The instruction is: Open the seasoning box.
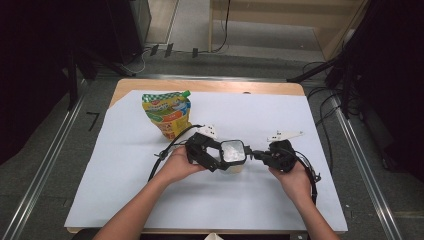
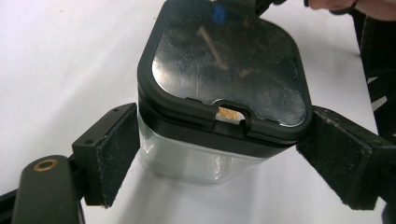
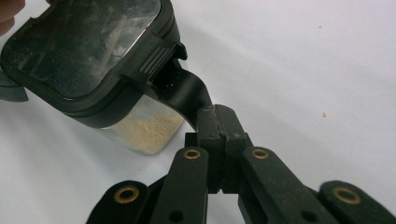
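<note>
Black plastic forms the lid [image 1: 233, 151] of a small clear container [image 1: 234, 167] that stands on a white sheet [image 1: 125, 165] covering a wooden table [image 1: 200, 86], near the middle and toward the person's side. The lid has a shiny see-through window, and a pale, crumbly powder lies in the bottom of the container.

In the high view, the left gripper [image 1: 216, 159] comes in from the left, held in the person's left hand [image 1: 179, 165]. In the left gripper view, its two black foam-faced pads [image 2: 112, 154] sit on either side of the container, just under the lid's rim. The near pad touches the clear wall; the far one lies against the lid's edge. It appears to be clamped on the container.

The right gripper [image 1: 260, 155] comes in from the right, held in the right hand [image 1: 295, 181]. In the right gripper view its jaws are pressed together on a thin black tab [image 3: 189, 95] that sticks out from the lid's ribbed latch side. The tab bends down from the lid corner into the pinched jaws.

Behind the left hand, farther back on the sheet, a yellow and green pouch [image 1: 167, 114] with a green cap at its top corner stands upright, well apart from the container.
</note>
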`<state>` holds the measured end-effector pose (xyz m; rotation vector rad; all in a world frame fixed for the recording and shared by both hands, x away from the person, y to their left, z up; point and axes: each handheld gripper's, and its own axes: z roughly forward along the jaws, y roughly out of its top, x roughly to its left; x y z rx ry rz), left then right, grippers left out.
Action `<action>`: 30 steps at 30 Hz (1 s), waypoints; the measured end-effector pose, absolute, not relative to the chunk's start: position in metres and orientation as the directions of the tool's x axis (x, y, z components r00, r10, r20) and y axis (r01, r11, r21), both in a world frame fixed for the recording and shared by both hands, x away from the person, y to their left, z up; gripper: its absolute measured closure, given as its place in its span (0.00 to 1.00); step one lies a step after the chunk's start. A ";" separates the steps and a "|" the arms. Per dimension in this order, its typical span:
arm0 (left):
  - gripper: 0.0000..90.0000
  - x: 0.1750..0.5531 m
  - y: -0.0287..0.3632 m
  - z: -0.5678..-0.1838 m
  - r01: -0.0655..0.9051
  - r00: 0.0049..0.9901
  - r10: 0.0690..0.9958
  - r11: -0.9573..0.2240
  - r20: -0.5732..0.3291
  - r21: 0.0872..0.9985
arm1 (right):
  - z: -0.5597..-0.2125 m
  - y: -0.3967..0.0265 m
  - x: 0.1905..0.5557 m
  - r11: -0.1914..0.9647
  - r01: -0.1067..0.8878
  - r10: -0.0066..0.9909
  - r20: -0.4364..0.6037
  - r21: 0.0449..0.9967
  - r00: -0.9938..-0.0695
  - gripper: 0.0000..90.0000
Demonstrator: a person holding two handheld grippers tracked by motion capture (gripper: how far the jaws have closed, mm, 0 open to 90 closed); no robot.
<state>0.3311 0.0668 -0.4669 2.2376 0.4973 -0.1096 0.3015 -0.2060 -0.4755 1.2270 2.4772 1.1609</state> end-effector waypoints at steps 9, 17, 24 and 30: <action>0.18 0.331 0.066 -0.464 0.377 0.922 0.314 -0.591 -0.228 0.713 | -0.476 -0.206 0.301 0.364 0.621 0.732 0.200 0.694 -0.652 1.00; 0.18 0.330 0.066 -0.458 0.367 0.925 0.312 -0.581 -0.217 0.727 | -0.476 -0.205 0.300 0.365 0.619 0.733 0.195 0.696 -0.651 1.00; 0.17 0.329 0.065 -0.454 0.357 0.928 0.313 -0.588 -0.203 0.726 | -0.476 -0.205 0.300 0.368 0.617 0.733 0.191 0.696 -0.653 1.00; 0.17 0.329 0.064 -0.450 0.345 0.932 0.307 -0.589 -0.193 0.731 | -0.475 -0.205 0.300 0.369 0.615 0.732 0.190 0.697 -0.654 1.00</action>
